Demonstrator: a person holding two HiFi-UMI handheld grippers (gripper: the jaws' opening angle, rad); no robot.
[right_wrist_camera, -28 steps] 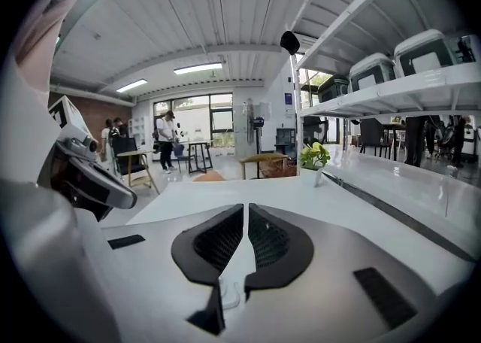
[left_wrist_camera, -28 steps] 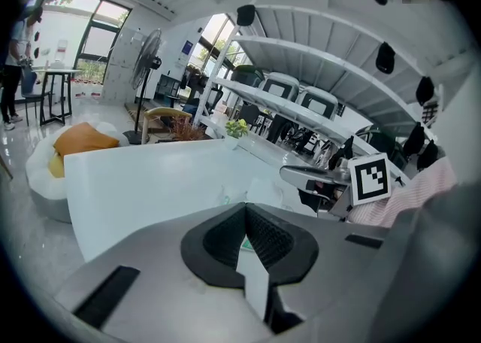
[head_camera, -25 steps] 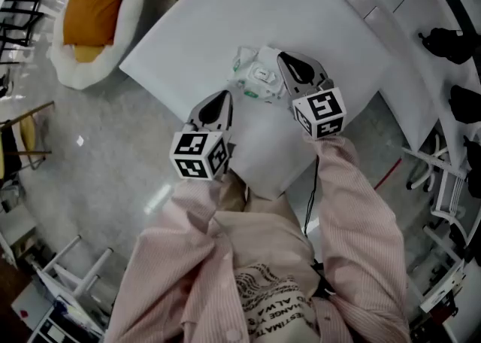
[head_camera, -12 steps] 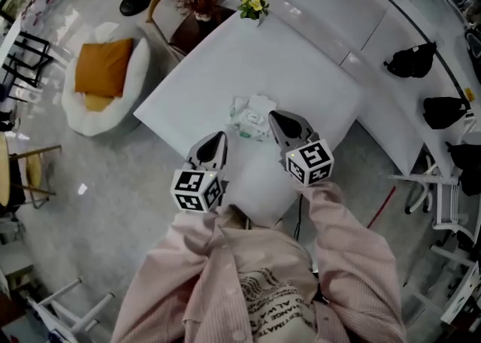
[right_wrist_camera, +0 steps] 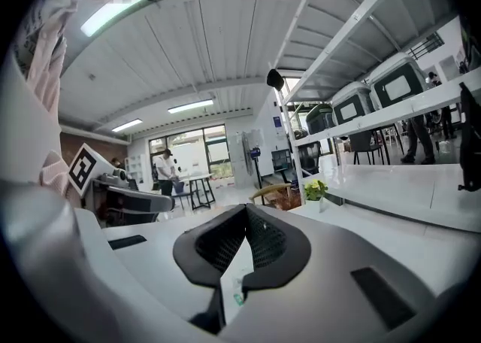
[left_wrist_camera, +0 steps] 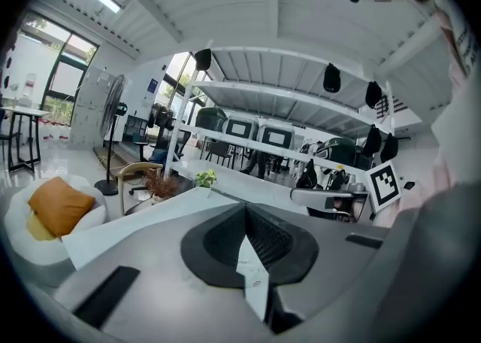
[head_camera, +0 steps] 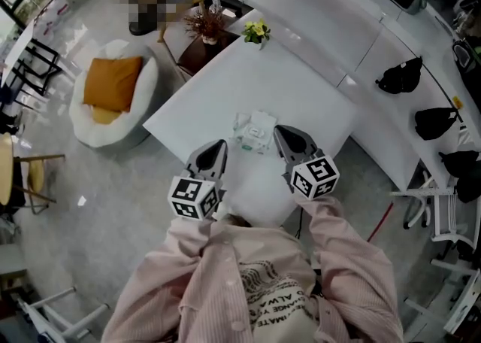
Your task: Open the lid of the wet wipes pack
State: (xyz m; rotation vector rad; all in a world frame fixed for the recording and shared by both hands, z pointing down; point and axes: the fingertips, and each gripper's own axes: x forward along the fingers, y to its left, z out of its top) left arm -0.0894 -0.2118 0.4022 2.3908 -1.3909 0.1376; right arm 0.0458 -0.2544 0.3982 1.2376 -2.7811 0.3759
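Left gripper point(head_camera: 216, 147) is held shut, nothing gripped, above the table point(head_camera: 301, 82). Pack point(head_camera: 254, 131) is seen lying on the table, just ahead of and between the grippers, held by neither. Right gripper point(head_camera: 282, 135) is likewise shut and empty.

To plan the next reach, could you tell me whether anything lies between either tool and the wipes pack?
Nothing visible does. The pack lies alone on the table, just ahead of the left tool and the right tool, both shut. The flowers stand at the far corner, off both paths.
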